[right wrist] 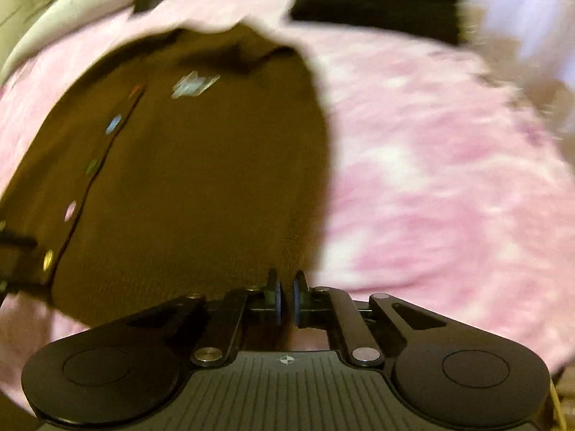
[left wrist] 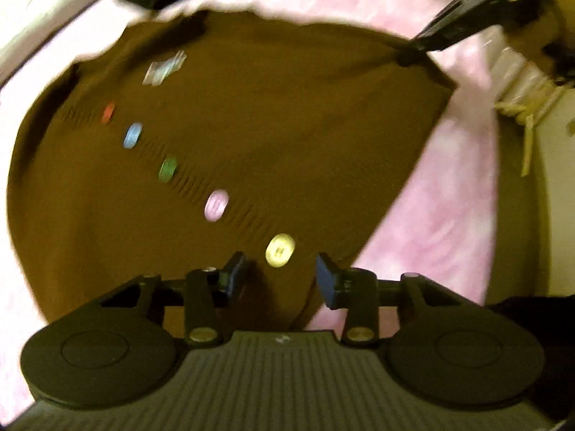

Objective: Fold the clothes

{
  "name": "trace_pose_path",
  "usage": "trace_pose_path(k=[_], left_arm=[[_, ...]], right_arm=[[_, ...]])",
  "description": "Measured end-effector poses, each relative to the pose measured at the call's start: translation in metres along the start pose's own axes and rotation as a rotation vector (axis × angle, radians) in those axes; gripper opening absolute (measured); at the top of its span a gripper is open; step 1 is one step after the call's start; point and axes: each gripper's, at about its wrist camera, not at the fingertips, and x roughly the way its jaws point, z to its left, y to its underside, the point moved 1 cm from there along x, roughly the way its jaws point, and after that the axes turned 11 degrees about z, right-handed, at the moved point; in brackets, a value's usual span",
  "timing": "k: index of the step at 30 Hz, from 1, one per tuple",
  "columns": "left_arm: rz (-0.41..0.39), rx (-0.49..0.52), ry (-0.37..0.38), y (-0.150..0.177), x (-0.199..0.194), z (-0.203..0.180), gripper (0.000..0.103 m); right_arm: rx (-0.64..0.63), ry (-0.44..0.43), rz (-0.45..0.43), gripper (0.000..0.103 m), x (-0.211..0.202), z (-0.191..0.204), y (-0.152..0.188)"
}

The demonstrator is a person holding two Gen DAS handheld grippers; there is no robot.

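The brown knitted cardigan with coloured buttons (left wrist: pixel 251 136) is lying lengthwise ahead; the left gripper (left wrist: pixel 280 276) is hovering spread at its hem, nearest the yellow button (left wrist: pixel 280 250), while the right gripper (right wrist: pixel 286 300) is nearly pressed together at the hem's corner, whether pinching cloth being unclear.

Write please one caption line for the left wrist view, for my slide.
Open left gripper above the hem of a brown cardigan with five coloured buttons, spread on a pink blanket.

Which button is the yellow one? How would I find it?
Find the brown cardigan spread on the pink blanket. A row of coloured buttons runs down its front. The yellow button is last, nearest the open left hand-held gripper, beside the pink button.
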Motion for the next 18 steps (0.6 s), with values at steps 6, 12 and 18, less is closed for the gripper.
trace_pose_path(k=[6,12,18], left_arm=[[-0.079,0.031,-0.033,-0.059,-0.009,0.025,0.040],[-0.123,0.185,-0.154,-0.164,0.019,0.063,0.045],[-0.119,0.266,-0.229,-0.261,0.077,0.106,0.047]], right_arm=[[0.138,-0.012,0.021,0.005,0.001,-0.053,0.008],[0.169,-0.052,-0.057,0.080,-0.011,-0.049,0.019],[0.160,-0.077,-0.109,0.078,-0.007,-0.049,0.025]])
